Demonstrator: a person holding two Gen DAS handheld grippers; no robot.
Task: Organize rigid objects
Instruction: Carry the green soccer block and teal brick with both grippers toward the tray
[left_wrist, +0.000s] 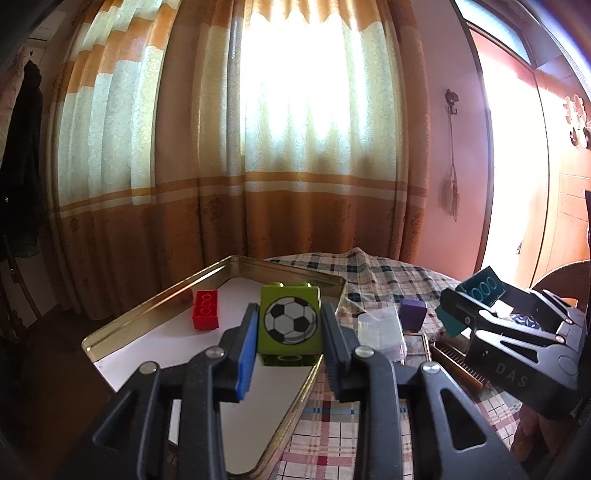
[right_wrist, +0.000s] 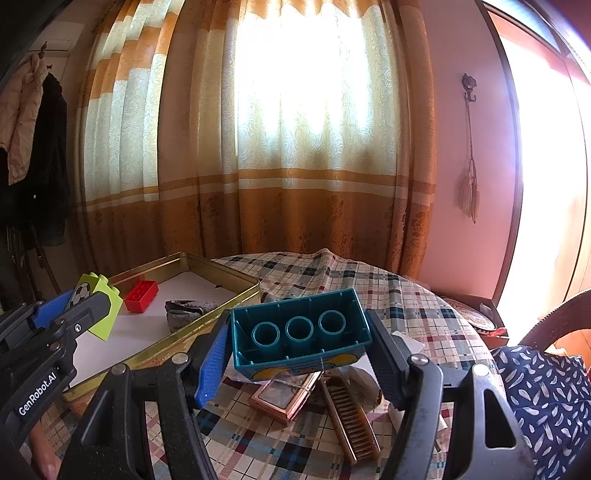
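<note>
My left gripper (left_wrist: 290, 334) is shut on a lime-green block with a football picture (left_wrist: 290, 321), held above the gold tin tray (left_wrist: 155, 295). The same green block (right_wrist: 96, 306) shows at the left of the right wrist view. A red brick (left_wrist: 205, 309) lies in the tray, underside up. My right gripper (right_wrist: 301, 339) is shut on a teal brick (right_wrist: 301, 332), its hollow underside with three tubes facing the camera, held over the checked tablecloth. From the left wrist view the teal brick (left_wrist: 480, 288) and the right gripper (left_wrist: 491, 306) appear at the right.
On the cloth lie a clear plastic box (left_wrist: 380, 332), a purple block (left_wrist: 413, 313), a brown comb (right_wrist: 351, 417) and a copper-framed flat case (right_wrist: 284, 397). A crumpled grey wad (right_wrist: 186, 310) sits in the tray. Curtains hang behind; blue patterned fabric (right_wrist: 546, 398) at right.
</note>
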